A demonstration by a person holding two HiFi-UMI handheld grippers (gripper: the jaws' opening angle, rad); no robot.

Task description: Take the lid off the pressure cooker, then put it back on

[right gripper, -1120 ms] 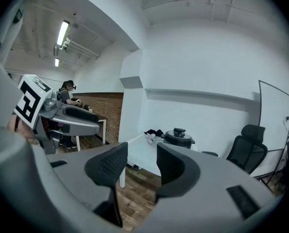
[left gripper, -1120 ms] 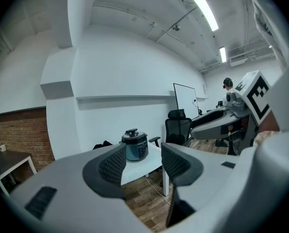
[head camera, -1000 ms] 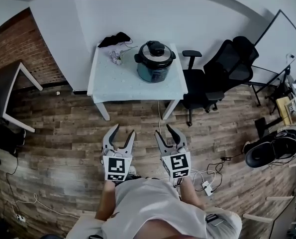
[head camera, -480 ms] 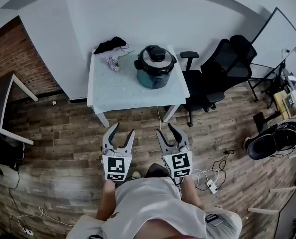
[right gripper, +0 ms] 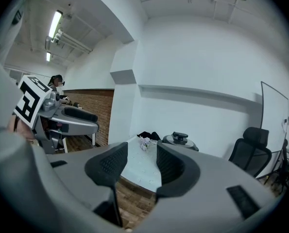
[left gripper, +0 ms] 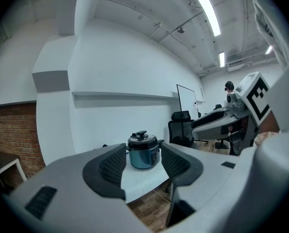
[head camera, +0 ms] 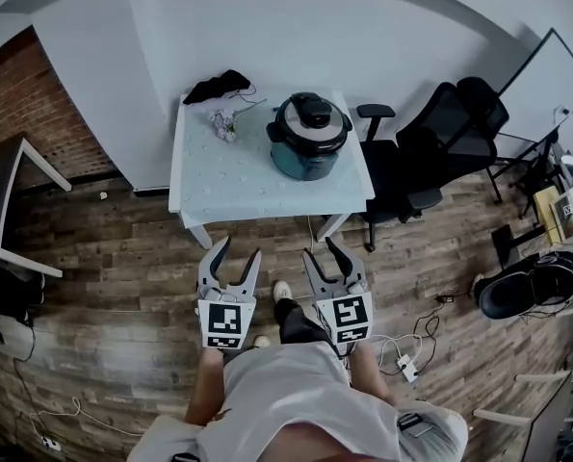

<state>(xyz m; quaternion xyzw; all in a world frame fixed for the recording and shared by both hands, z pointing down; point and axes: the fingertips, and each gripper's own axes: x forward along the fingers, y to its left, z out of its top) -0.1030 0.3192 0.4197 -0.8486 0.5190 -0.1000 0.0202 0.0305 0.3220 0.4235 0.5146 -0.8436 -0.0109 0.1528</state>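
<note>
The pressure cooker, teal with a black-knobbed lid on it, stands at the right back of a white table. Both grippers hover over the wooden floor, well short of the table. My left gripper is open with nothing between its jaws. In the left gripper view the cooker shows far off through the gap of the left gripper. My right gripper is also open and empty. In the right gripper view the right gripper points at the table, and the cooker sits to the right of the gap.
A black cloth and a small pale bundle lie at the table's back left. Black office chairs stand right of the table. A dark table is at the left, and cables lie on the floor.
The table and cooker have drawn a little nearer in the head view. A shoe now shows on the floor between the grippers. Both grippers keep the same open stance.
</note>
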